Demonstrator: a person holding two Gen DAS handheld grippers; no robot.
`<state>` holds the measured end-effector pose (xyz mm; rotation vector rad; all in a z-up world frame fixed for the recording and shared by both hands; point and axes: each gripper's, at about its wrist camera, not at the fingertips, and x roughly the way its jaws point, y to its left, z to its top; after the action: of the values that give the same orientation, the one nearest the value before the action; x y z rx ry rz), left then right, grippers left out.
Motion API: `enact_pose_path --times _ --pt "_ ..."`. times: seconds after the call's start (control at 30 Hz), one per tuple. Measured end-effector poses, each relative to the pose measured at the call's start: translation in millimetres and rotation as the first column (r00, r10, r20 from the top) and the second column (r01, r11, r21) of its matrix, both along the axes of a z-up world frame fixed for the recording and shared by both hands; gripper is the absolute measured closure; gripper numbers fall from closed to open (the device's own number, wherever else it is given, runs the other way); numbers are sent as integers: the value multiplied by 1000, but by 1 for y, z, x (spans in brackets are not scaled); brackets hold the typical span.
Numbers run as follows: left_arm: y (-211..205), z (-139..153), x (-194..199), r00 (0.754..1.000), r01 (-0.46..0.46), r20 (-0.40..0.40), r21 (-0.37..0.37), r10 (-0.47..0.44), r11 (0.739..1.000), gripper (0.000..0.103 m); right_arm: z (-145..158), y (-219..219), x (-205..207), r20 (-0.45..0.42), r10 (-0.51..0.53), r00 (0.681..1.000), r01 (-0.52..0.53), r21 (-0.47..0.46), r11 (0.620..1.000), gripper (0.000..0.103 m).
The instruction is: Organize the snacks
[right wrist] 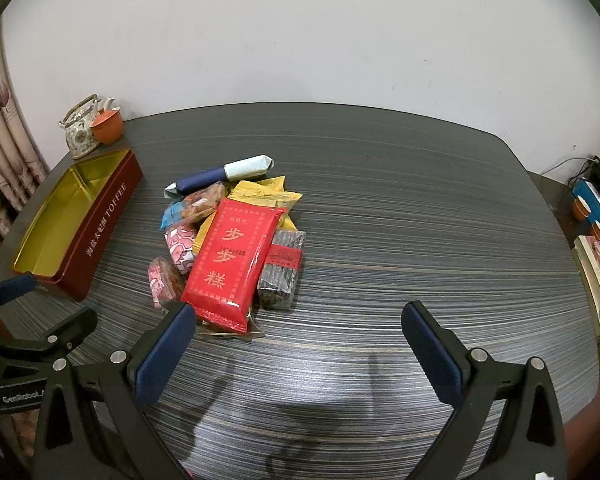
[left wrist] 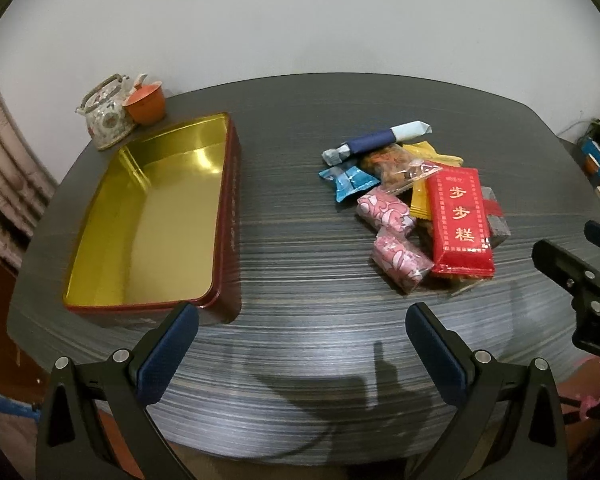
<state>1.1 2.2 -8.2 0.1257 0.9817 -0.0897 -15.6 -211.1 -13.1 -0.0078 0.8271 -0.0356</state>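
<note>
Left gripper (left wrist: 302, 344), jaws spread wide and empty above the near table edge; its blue, finely textured pads (left wrist: 168, 354) sit on black plastic fingers with silver screws. Right gripper (right wrist: 298, 344), likewise spread wide and holding nothing; the left unit's body, seen at this view's lower left, bears the partial lettering "GenRobot".

Just beyond the right gripper's left finger lies the snack pile (right wrist: 232, 240). Uppermost is a glossy red packet (right wrist: 230, 260) printed in gold with "步步糕". Touching its right side is a dark, block-shaped packet (right wrist: 282, 270) with a red band. To the left lie two pink patterned packets (left wrist: 392, 236); behind them, a blue wrapper (left wrist: 350, 182), a clear bag of orange-brown pieces (left wrist: 396, 166), yellow sachets (right wrist: 264, 194) and, farthest back, a navy and pale blue roll (left wrist: 374, 140) with folded ends.

Well apart, to the left of the pile, stands an open rectangular tin (left wrist: 156, 216) with rounded corners, dark red outside and shiny gold inside, empty; its side reads "TOFFEE" after Chinese characters too small to read.

Behind the tin, a floral ceramic teapot (left wrist: 106, 114) touches an orange cup (left wrist: 146, 102). All rest on a dark table (right wrist: 420, 220) with fine horizontal striping and rounded corners, set against a plain white wall (right wrist: 300, 40). A curtain (right wrist: 0, 152) hangs at left; books (right wrist: 596, 264) are at right.
</note>
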Motion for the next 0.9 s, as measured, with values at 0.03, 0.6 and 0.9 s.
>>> enact_pose_path --times 0.03,0.6,0.9 --pt "-1 0 0 1000 3 -5 0 -3 1000 0 0 -1 0 -1 0 1000 0 1 1000 1" --pt "2 -4 3 998 -19 -52 -15 19 1000 0 0 -2 1 3 -7 1000 7 6 1000 1" --pt "5 -7 4 998 -26 -61 -8 26 1000 0 0 -3 1 3 -7 1000 7 7 1000 1"
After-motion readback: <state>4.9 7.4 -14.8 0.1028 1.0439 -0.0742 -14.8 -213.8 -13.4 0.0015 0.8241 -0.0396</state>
